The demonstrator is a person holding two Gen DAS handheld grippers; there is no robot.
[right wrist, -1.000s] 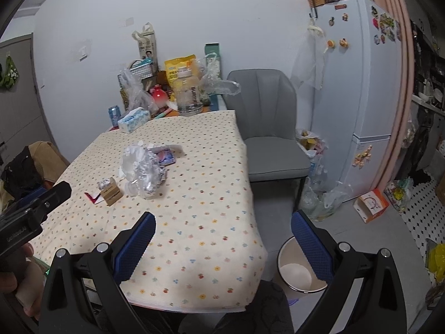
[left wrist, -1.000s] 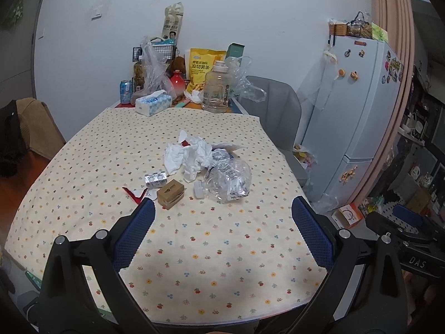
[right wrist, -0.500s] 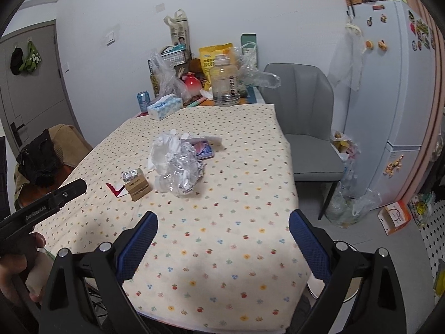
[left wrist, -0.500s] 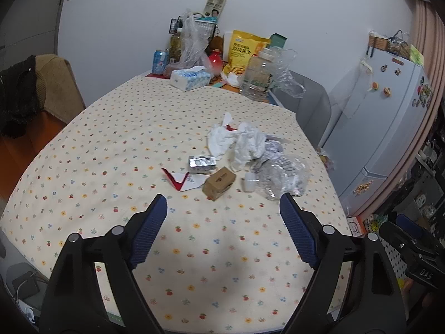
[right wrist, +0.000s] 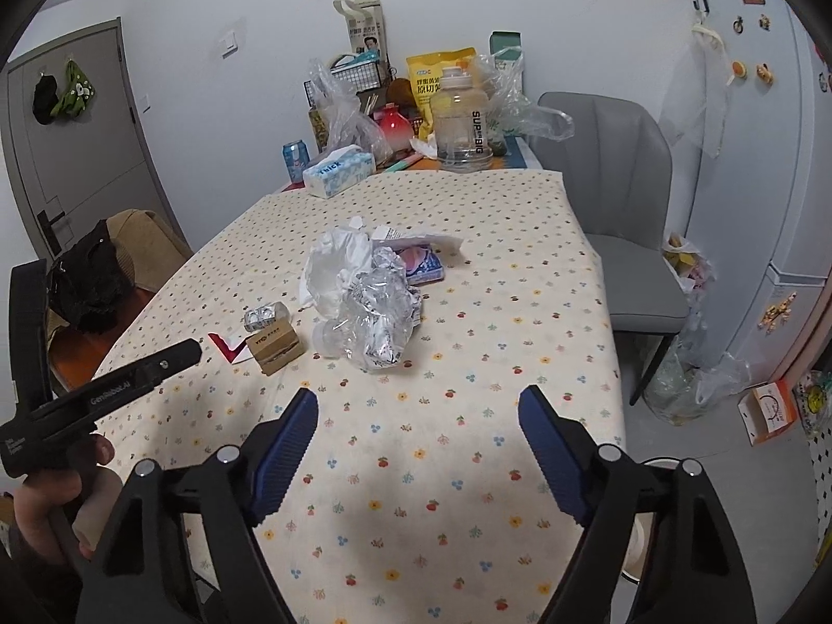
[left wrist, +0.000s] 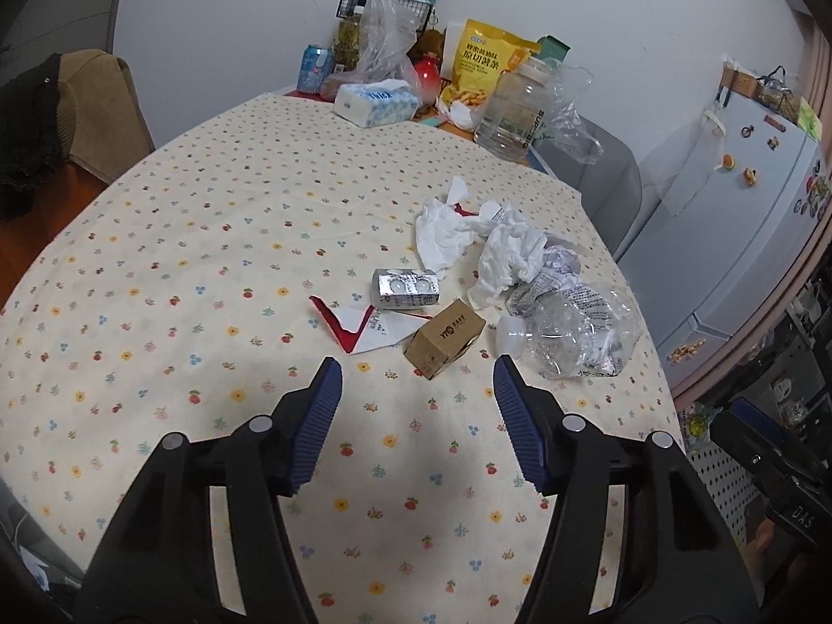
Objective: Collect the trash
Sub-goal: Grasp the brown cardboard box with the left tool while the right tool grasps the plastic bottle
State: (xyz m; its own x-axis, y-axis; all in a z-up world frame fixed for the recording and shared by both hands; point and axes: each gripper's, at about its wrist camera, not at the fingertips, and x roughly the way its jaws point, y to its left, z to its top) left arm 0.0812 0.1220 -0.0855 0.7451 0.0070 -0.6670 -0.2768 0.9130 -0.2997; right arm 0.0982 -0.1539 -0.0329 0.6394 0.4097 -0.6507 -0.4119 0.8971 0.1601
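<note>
Left gripper (left wrist: 417,382), at the bottom centre of its own view, has its blue-padded jaws apart and closing, with only bare flowered tablecloth (left wrist: 182,270) between them. Just above the jaws, at the frame's centre, lies the trash: a small brown cardboard box (left wrist: 443,339), a red-and-white paper scrap (left wrist: 359,326) to its left, a foil blister pack (left wrist: 406,288) above that, crumpled white tissue (left wrist: 470,239) further up, and a crushed clear plastic bottle (left wrist: 572,335) to the right. A tissue box (left wrist: 375,101), a drink can (left wrist: 316,67), a yellow snack bag (left wrist: 481,70) and a large clear jug (left wrist: 517,109) stand along the upper edge of the table.

Right gripper (right wrist: 418,416), at the bottom centre of its view, is likewise apart and closing on nothing, over bare cloth. The same trash heap sits above it, left of centre: the crushed bottle (right wrist: 377,320), tissue (right wrist: 335,265), box (right wrist: 274,346) and blister pack (right wrist: 266,315). A hand (right wrist: 39,507) at lower left holds the other tool. A grey chair (right wrist: 619,197) stands at the right.
</note>
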